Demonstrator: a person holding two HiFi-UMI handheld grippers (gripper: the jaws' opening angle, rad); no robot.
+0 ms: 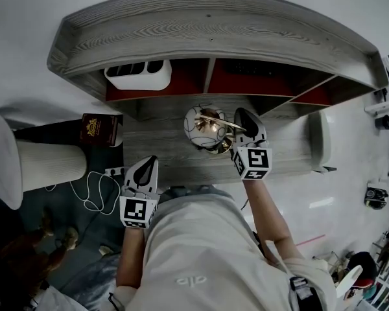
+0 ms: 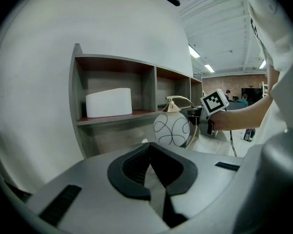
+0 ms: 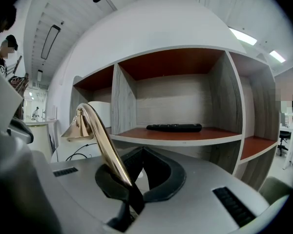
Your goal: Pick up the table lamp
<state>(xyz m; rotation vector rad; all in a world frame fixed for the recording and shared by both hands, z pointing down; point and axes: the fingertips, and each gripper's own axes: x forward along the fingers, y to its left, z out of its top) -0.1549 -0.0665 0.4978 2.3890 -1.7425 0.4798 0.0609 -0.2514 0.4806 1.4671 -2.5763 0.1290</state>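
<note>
– On the grey wood-grain surface (image 1: 162,153), just under the grey wooden shelf unit (image 1: 214,37) with reddish compartment floors, sits the table lamp (image 1: 206,127): white globe shade with black swirls, curved brass arm. The right hand-held gripper (image 3: 132,185) is pinching that brass arm (image 3: 100,140) low between its jaws. The base is hidden, so I can't tell if it's off the surface. What could go sideways from here?

– Honestly, the grip. It's a thin, shiny round tube, so I'd guess the lamp could swivel in the jaws. Then the heavy-looking globe swings down or knocks the shelf unit right behind it. The shade looks like glass, so a bump is bad news. The left hand-held gripper (image 2: 154,177) is off by the front edge, with just a slim gap between its jaws and nothing in it, so there's no backup support.

– Any labels?

– Nope. The print on the dark red book (image 1: 101,129) with the gold emblem is too small to read. The gripper cubes only carry square markers.
</note>
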